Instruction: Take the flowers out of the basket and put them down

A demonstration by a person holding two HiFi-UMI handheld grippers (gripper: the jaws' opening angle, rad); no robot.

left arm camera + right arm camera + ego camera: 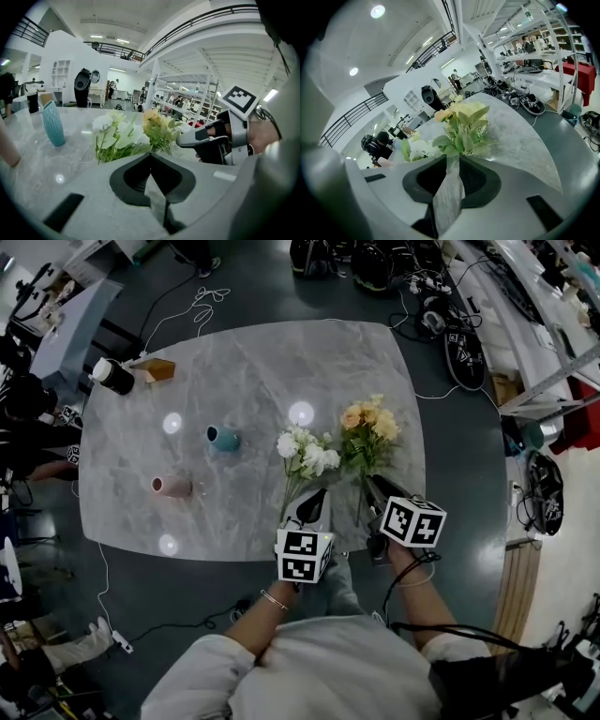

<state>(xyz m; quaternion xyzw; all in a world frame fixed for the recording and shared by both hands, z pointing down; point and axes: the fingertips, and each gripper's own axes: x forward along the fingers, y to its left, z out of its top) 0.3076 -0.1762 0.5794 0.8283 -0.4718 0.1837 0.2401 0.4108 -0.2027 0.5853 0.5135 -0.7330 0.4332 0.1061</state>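
white flowers (305, 454) beside yellow flowers (370, 423) | near table (281, 371) edge; marble open beyond

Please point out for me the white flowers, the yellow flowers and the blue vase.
white flowers (305, 451), head view, on the white blooms.
yellow flowers (370, 418), head view, on the yellow blooms.
blue vase (227, 440), head view, on its side wall.

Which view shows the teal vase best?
Left gripper view: the tall teal ribbed vase stands upright in full side profile, nothing in front of it. Head view shows it small, from above. Right gripper view: can't find it.
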